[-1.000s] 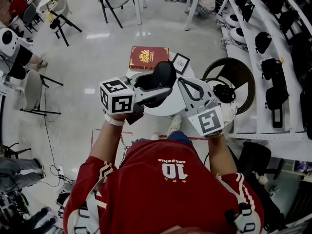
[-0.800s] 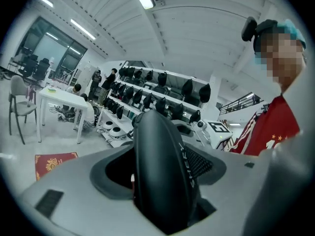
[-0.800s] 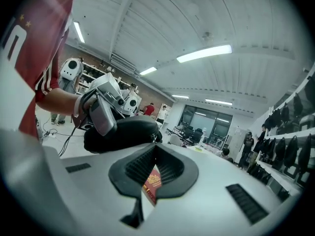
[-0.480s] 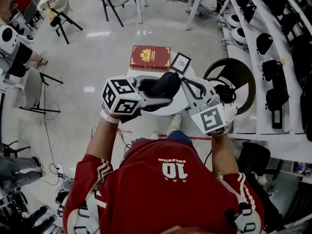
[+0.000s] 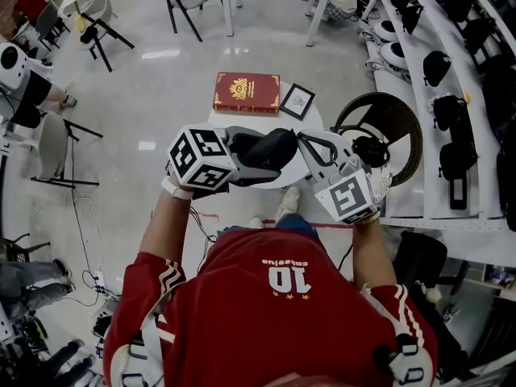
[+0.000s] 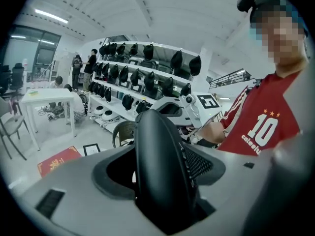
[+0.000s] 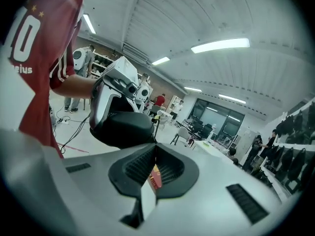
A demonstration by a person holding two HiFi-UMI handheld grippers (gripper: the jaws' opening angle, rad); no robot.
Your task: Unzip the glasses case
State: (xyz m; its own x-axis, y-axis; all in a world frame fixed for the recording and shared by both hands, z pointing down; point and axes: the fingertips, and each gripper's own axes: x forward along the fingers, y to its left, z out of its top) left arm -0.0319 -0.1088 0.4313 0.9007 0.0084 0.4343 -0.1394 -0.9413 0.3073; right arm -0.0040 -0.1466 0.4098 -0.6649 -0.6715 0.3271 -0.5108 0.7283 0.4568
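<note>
My left claw (image 5: 247, 156) clamps case (image 5: 272, 147) from 9 o'clock, over tabletop (image 5: 284, 181) | right claw (image 7: 154, 152) pinched narrow at its 3 o'clock end | risk: I miss the pull, or my tug twists case loose.

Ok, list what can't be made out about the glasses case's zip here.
- Zip on the glasses case: open or closed is unclear. It is too small and dark in the head view, and partly covered by the left gripper's pads in the left gripper view.
- Zip pull: not visible in any view. The right gripper's jaws look together, but whether they pinch the pull cannot be told.
</note>
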